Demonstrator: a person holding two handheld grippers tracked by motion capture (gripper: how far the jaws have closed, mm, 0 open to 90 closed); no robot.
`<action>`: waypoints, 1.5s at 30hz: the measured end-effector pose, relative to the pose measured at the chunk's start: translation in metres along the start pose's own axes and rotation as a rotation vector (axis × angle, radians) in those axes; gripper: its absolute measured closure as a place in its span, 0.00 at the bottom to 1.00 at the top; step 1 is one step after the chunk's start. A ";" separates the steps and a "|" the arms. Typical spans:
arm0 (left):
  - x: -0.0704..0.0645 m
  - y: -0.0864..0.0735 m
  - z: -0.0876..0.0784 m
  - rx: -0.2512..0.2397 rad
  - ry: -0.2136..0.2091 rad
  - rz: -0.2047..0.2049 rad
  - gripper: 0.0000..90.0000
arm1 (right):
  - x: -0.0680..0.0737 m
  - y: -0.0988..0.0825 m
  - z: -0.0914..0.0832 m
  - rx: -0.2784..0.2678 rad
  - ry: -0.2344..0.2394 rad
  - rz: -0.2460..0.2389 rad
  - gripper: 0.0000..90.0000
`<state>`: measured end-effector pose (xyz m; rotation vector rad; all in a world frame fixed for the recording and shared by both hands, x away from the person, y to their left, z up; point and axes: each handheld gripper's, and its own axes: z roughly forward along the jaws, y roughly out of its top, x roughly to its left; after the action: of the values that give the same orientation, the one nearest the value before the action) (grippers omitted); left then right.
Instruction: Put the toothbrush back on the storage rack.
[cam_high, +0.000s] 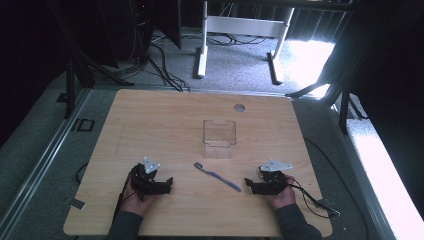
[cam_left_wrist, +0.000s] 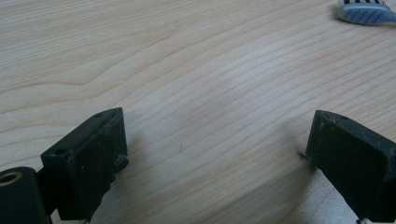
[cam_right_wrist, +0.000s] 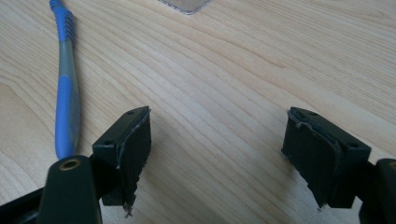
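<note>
Wooden table (cam_high: 165, 120): both tongs wide, empty.

This looks like a lab or recording room: a bare light-wood tabletop (cam_high: 150, 120) stands on grey carpet (cam_high: 235, 65), ringed by dark curtains (cam_high: 30, 45), with loose black cables (cam_high: 165, 70) and a white metal desk frame (cam_high: 240, 30) behind.

No writing, label, brand, number or sign is legible on anything here.
</note>
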<state>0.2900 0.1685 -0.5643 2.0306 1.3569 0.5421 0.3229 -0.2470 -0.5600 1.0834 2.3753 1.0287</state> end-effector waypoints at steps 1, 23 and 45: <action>0.000 0.000 0.000 0.000 0.000 0.000 0.06 | 0.000 0.000 0.000 0.000 0.000 0.000 0.25; 0.000 0.000 0.000 0.000 -0.001 0.001 0.06 | 0.002 0.015 -0.020 -0.024 -0.024 -0.006 0.45; 0.000 0.000 0.000 0.000 -0.001 0.001 0.06 | 0.026 0.073 -0.050 0.001 -0.031 -0.146 0.46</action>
<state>0.2897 0.1681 -0.5643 2.0314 1.3551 0.5412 0.3152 -0.2185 -0.4725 0.9046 2.3899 0.9536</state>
